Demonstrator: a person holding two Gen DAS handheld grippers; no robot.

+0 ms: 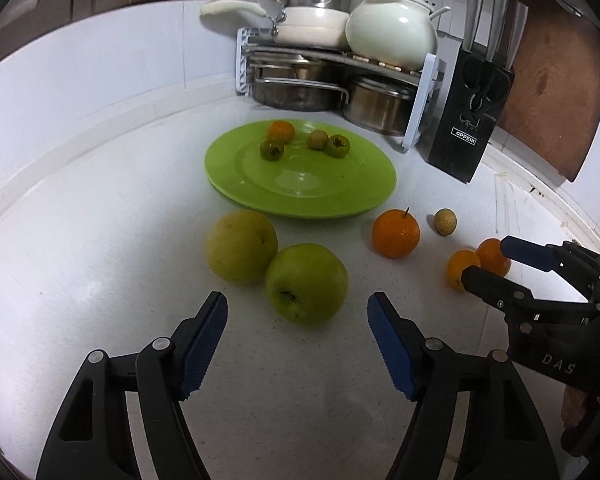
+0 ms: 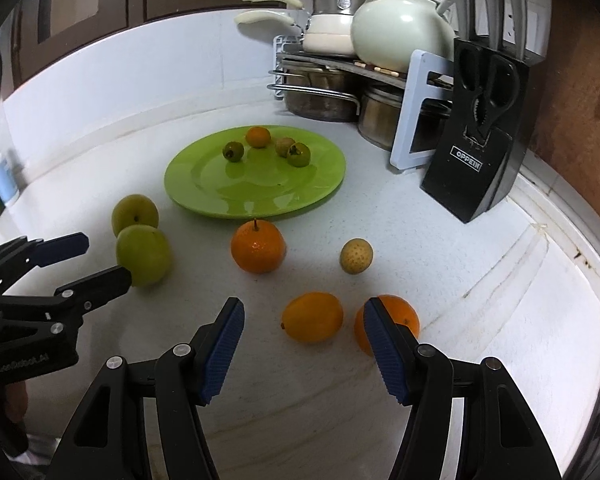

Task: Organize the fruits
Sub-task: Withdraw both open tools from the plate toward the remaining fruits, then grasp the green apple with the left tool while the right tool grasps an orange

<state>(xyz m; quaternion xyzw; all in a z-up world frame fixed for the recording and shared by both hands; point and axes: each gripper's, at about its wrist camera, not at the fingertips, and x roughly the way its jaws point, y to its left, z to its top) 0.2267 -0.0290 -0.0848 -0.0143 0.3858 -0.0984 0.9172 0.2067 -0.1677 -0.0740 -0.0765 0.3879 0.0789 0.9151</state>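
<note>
White counter (image 1: 80,240); pot rack (image 1: 332,60) in back corner, knife block (image 1: 466,120) and brown board (image 1: 556,80) right of rack

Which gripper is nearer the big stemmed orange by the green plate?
Right, narrowly. The right gripper is just in front of the big stemmed orange, behind two smaller oranges. The left gripper faces the green apple, off to the orange's left.

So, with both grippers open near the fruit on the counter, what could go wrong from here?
1. The green apple touches the yellowish apple; closing the left gripper may push either into a roll.
2. The right gripper has one finger in front of the round orange beside the oval orange; it may knock one away.
</note>
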